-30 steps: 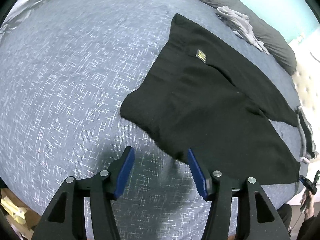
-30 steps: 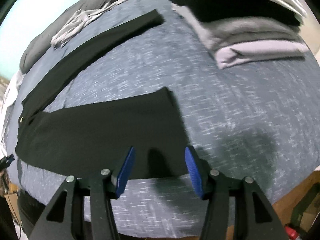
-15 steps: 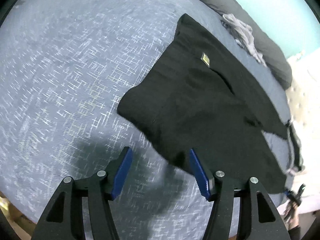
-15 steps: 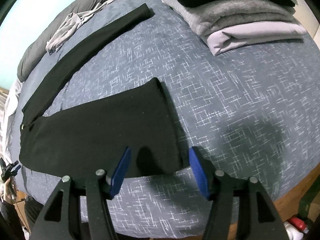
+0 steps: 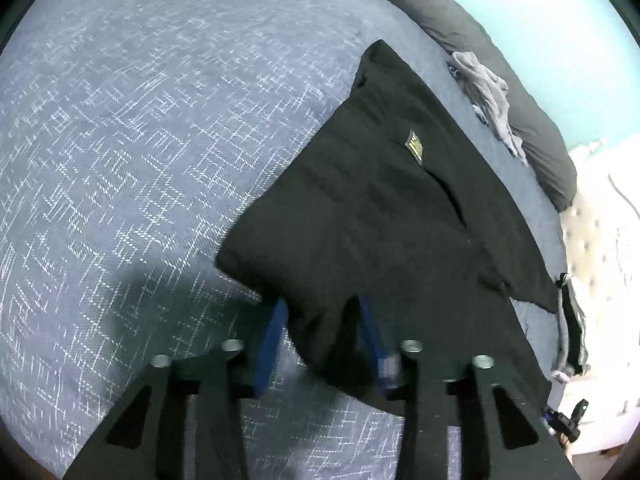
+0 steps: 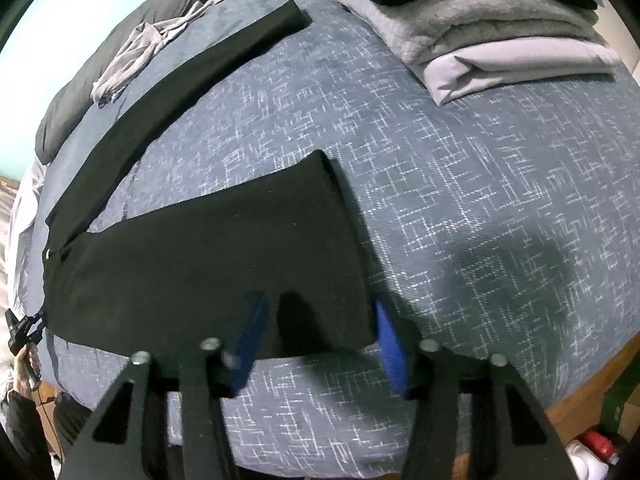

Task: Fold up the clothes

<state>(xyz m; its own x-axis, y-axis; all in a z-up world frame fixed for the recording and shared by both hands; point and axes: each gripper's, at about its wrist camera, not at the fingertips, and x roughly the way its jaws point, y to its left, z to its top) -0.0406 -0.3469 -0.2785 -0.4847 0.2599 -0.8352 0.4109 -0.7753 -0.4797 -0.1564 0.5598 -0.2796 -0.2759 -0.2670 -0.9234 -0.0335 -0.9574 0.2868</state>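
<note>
Black trousers (image 5: 384,216) lie flat on the blue patterned bedspread (image 5: 140,152), with a small gold label near the waist. My left gripper (image 5: 324,320) points down at the near waist corner. Its jaws are closing, and a bunched fold of the cloth sits between the blue pads (image 5: 274,336), which do not clearly press on it. In the right wrist view the trousers (image 6: 208,240) spread to the left. My right gripper (image 6: 320,324) straddles the near hem corner of one leg. Its jaws are also closing, with a gap still showing beside the right pad (image 6: 390,340).
A stack of folded clothes (image 6: 500,32) stands at the far right of the bed. A crumpled grey garment (image 5: 488,96) lies by a dark grey duvet roll (image 5: 552,160). The wooden bed edge (image 6: 592,380) runs at lower right. A white tufted surface (image 5: 600,260) borders the bed.
Both pairs of jaws have narrowed. The left gripper has moved down and in, so the waist corner now lies between its pads. The right gripper stays over the hem corner.
</note>
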